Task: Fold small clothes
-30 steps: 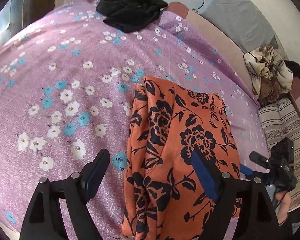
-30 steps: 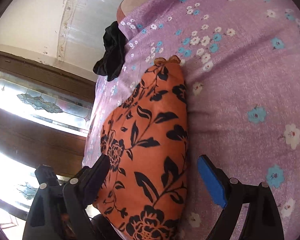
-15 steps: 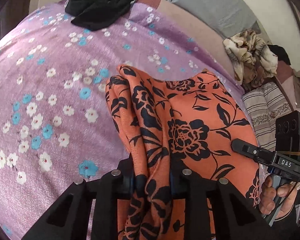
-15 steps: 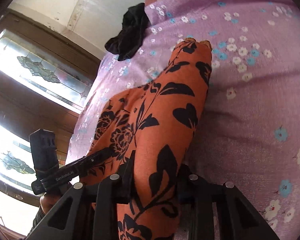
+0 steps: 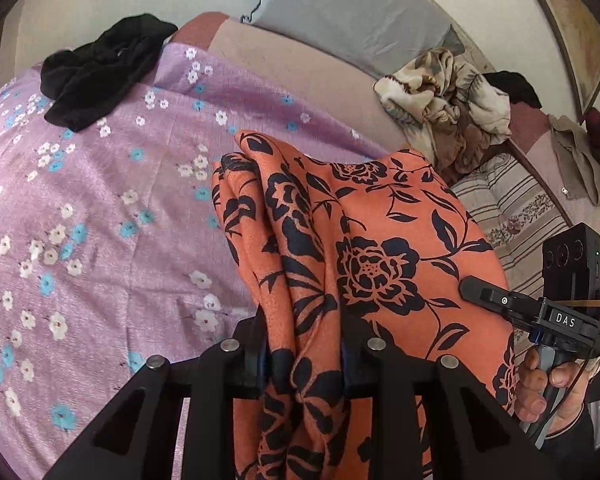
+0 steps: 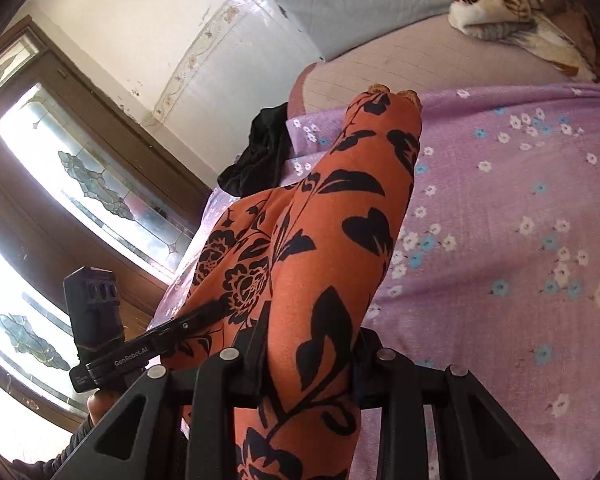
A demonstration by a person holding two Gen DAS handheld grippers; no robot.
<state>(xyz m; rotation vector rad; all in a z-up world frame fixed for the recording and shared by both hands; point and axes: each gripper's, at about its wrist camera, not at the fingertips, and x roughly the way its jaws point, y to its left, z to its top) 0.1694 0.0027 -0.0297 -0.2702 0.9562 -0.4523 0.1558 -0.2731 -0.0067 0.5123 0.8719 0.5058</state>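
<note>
You've got loads of open purple floral bedsheet to the left of the orange black-flowered cloth. The crumpled black garment sits at the far corner, well apart. On the right it's tighter: a cream-and-brown rumpled blanket and a striped pillow crowd that edge.

One orange black-flowered garment is showing, along with one black garment that is lying on the bed. One purple flowered sheet is covering the bed. One cream-and-brown crumpled blanket is sitting beyond it, beside one grey pillow and one striped cushion. Two grippers are appearing: the left gripper and the right gripper.
</note>
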